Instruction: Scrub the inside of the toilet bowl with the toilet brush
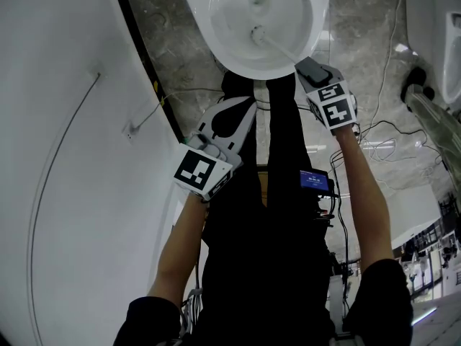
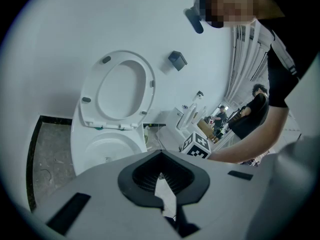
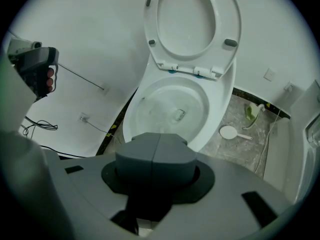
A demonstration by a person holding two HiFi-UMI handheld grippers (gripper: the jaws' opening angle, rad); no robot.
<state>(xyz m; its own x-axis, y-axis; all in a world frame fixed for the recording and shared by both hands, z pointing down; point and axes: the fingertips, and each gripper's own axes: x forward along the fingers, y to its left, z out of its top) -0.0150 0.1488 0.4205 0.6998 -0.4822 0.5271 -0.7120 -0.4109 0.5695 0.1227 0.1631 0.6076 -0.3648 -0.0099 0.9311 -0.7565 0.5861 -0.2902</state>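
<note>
The white toilet bowl (image 1: pixel 205 31) is at the top of the head view, and its seat (image 3: pixel 190 24) is raised. The toilet brush head (image 1: pixel 257 34) rests inside the bowl, and its white handle (image 1: pixel 282 50) slants down to my right gripper (image 1: pixel 311 69), which is shut on it at the bowl's near rim. In the right gripper view the brush head (image 3: pixel 178 115) shows beyond the closed right gripper (image 3: pixel 156 156); the handle is hidden. My left gripper (image 1: pixel 234 117) hangs open and holds nothing, below the bowl and apart from it. In its own view the left gripper (image 2: pixel 160 176) faces the bowl (image 2: pixel 107 146).
A white wall panel (image 1: pixel 72 157) runs along the left. On the stone floor right of the toilet lie a small white round dish with a handle (image 3: pixel 229 132) and a green item (image 3: pixel 250 111). Cables (image 1: pixel 382 132) trail on the floor. Another white fixture (image 1: pixel 439 34) stands at the right.
</note>
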